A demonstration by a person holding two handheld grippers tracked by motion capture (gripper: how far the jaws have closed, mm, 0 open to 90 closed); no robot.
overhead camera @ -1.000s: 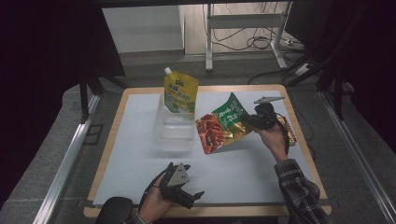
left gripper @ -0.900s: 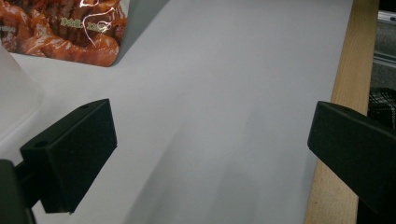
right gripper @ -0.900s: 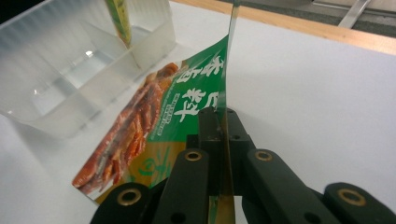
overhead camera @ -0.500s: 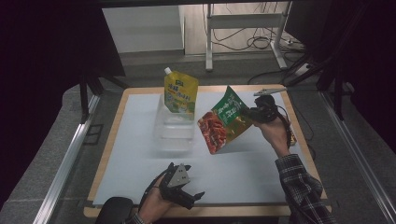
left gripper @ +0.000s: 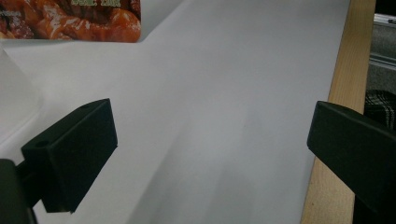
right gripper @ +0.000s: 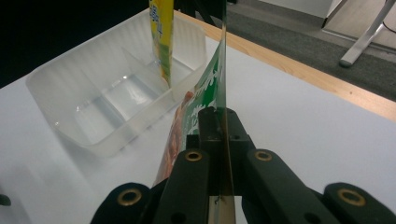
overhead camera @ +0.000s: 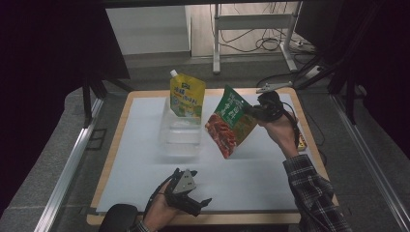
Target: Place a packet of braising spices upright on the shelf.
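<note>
Since a second ago the green pouch (overhead camera: 229,121) has come up off the mat and swung left toward the bin (overhead camera: 180,133); right gripper (overhead camera: 253,111) clamps its top edge, pouch hanging in air just right of the bin. Left gripper (overhead camera: 194,203) idle near the front edge, jaws wide, empty.

Progress, judged: yellow pouch (overhead camera: 186,95) already stands in the bin; green one still to go in.

White mat (overhead camera: 135,169) on wooden table (overhead camera: 112,128). Dim room, cables on floor behind.
</note>
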